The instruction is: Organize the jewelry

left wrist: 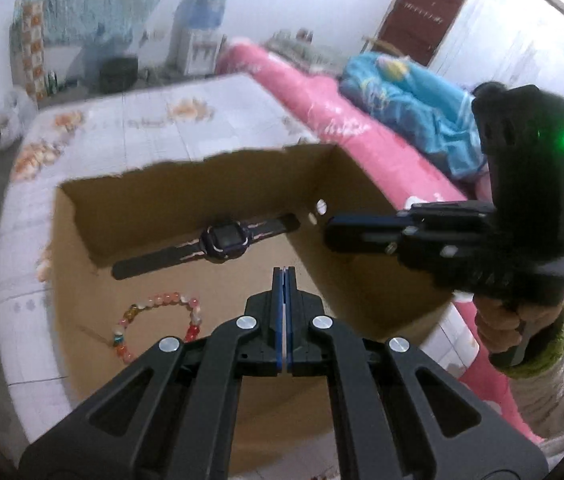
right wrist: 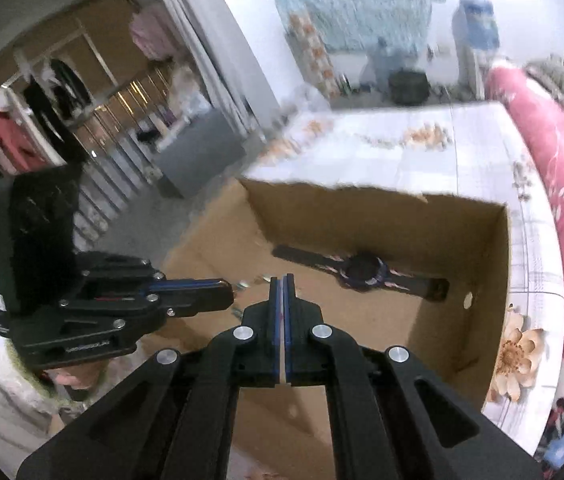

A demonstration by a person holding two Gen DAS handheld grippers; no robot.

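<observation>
Hovering over the box (left wrist: 82, 216), both tongs, left (left wrist: 284, 276) and right (right wrist: 282, 284), were closed and empty; the watch (left wrist: 222, 240) lay at 12 o'clock of the bracelet (left wrist: 154, 320).

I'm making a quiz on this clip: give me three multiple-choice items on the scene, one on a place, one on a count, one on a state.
1. Where does the watch lie?
A. on the pink blanket
B. in the cardboard box, by its far wall
C. on the floor

2. How many pieces of jewelry lie in the box?
A. two
B. four
C. none

3. How do the left gripper and right gripper stand?
A. both open
B. both shut, empty
C. one holds the bracelet

Answers: 1 B, its strap runs along the far wall. 2 A, watch and bracelet. 3 B, fingers pressed together on nothing.
</observation>
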